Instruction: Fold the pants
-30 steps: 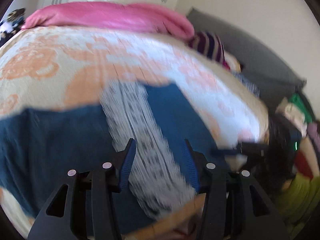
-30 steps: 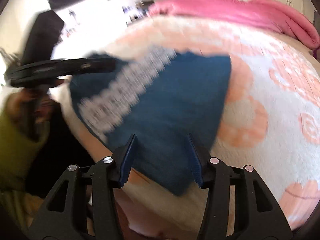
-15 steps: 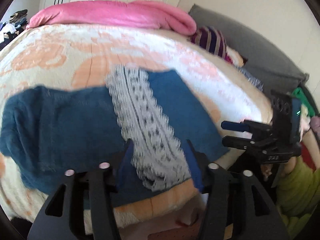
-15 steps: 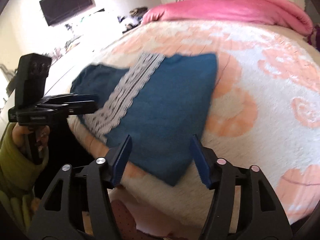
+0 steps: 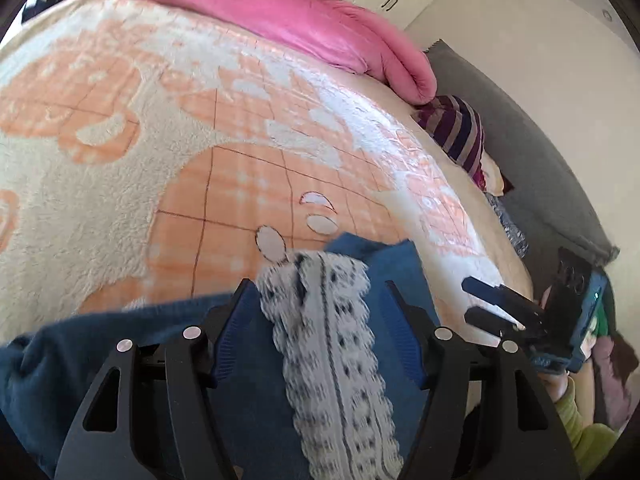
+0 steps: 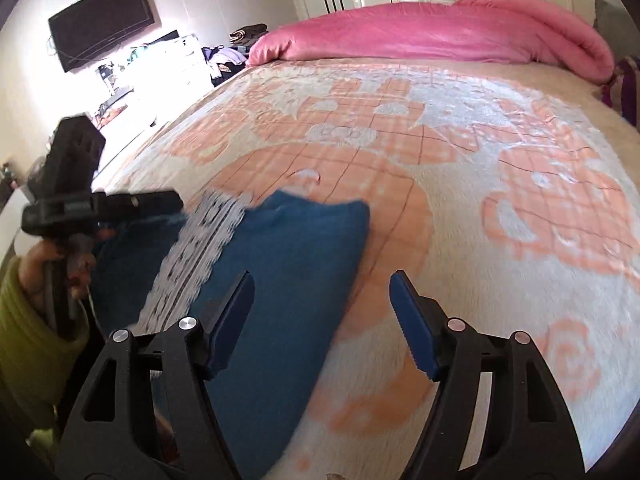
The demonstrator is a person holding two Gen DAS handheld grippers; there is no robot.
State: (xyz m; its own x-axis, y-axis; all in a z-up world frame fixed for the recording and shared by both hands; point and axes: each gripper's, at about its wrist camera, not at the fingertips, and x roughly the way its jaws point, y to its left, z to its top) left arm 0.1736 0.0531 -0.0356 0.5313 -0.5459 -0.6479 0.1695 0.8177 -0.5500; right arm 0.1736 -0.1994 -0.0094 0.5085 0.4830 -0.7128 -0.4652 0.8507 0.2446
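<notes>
The left tongs (image 5: 318, 332) are seen spread, with the blue pads (image 5: 234, 332) standing apart and nothing pinched between them. The pants (image 5: 248, 396), of dark blue cloth with a white lace band (image 5: 332, 344), are laid on the bed directly below and ahead of the left tongs; the lace band runs forward through the gap between the two fingers, and whether the cloth is touched by the pads cannot be told. The far edge of the pants is found just ahead of the fingertips, and the peach-and-cream blanket (image 5: 168, 152) extends beyond it. The right tongs (image 6: 322, 322) are likewise spread wide and nothing is gripped. In the right wrist view the pants (image 6: 288, 264) are placed ahead and to the left of the right tongs, with the left finger over the blue cloth and the right finger over bare blanket (image 6: 500, 168). The lace band (image 6: 196, 256) is located further to the left, near the left tongs (image 6: 160, 202), which are seen from the side at the bed edge. In the left wrist view the right tongs (image 5: 486, 304) are observed to the right of the pants, beside the bed edge. A rolled pink duvet (image 6: 432, 36) is laid across the far end of the bed, well apart from both tongs. A wall-mounted television (image 6: 102, 24) is visible far to the left.
</notes>
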